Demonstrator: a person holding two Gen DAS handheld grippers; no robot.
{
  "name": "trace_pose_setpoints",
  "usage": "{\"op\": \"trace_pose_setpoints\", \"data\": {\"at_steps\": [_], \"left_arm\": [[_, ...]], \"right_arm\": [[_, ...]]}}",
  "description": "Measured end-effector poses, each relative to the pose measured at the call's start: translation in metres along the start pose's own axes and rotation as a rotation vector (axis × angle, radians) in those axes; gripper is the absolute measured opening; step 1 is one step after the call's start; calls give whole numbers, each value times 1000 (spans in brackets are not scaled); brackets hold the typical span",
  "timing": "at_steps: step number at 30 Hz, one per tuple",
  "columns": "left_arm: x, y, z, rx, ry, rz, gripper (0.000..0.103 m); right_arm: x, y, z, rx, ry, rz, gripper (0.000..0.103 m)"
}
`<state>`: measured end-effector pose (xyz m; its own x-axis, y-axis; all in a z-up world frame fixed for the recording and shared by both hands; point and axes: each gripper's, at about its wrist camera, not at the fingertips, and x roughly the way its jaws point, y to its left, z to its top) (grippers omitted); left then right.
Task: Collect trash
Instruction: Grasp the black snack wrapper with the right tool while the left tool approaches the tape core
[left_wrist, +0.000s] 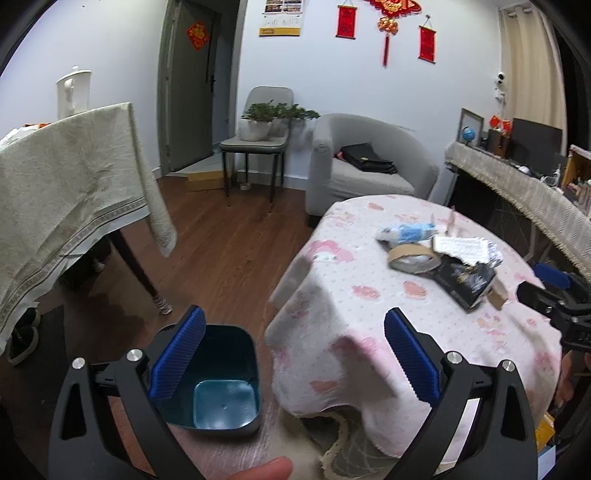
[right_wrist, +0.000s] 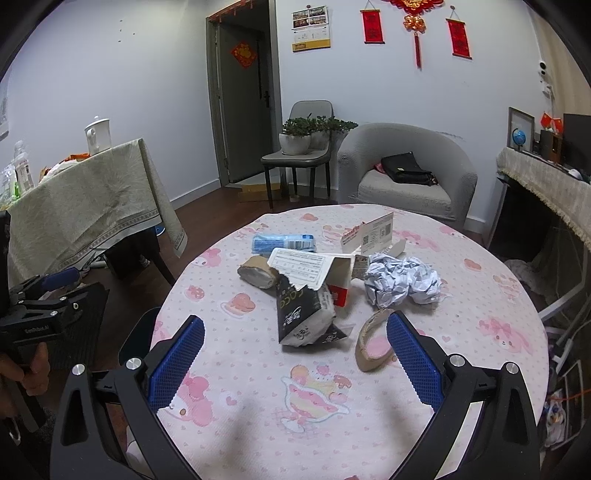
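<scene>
Our right gripper (right_wrist: 295, 354) gapes wide, empty, above the pink tablecloth (right_wrist: 258, 406). A flattened tape ring (right_wrist: 371, 347) touches its right finger; the torn black packet (right_wrist: 303, 314) lies between and just past the fingertips, crumpled paper (right_wrist: 402, 282) and blue pack (right_wrist: 284, 242) farther. Our left gripper (left_wrist: 293, 360) is wide open, empty, teal bin (left_wrist: 225, 398) below by its left finger.

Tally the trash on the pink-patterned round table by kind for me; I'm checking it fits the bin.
Brown cardboard tape rings: 2, a partly used one and an empty core.
Crumpled white paper ball: 1.
Torn black paper package: 1.
Blue plastic wrapper roll: 1.
White printed papers or cards: at least 2; the overlap hides more.
Total: at least 7.
</scene>
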<state>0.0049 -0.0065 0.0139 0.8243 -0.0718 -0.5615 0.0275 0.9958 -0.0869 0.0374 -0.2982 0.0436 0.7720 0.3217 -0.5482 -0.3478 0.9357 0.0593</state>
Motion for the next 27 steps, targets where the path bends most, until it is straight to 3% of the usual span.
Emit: {"op": "trace_pose_setpoints", "data": {"at_steps": [8, 12, 15, 23, 27], "left_arm": [[8, -24, 7, 42, -17, -80, 97], [24, -33, 12, 61, -7, -106, 88], [36, -35, 16, 48, 8, -133, 87], [59, -45, 28, 27, 35, -236, 70], [72, -52, 32, 35, 57, -269, 70]], "right_arm": [[5, -13, -2, 6, 17, 4, 99], [17, -16, 1, 2, 45, 36, 77], [27, -15, 5, -1, 67, 63, 69], [58, -24, 8, 11, 146, 52, 52], [73, -31, 9, 48, 183, 80, 45]]}}
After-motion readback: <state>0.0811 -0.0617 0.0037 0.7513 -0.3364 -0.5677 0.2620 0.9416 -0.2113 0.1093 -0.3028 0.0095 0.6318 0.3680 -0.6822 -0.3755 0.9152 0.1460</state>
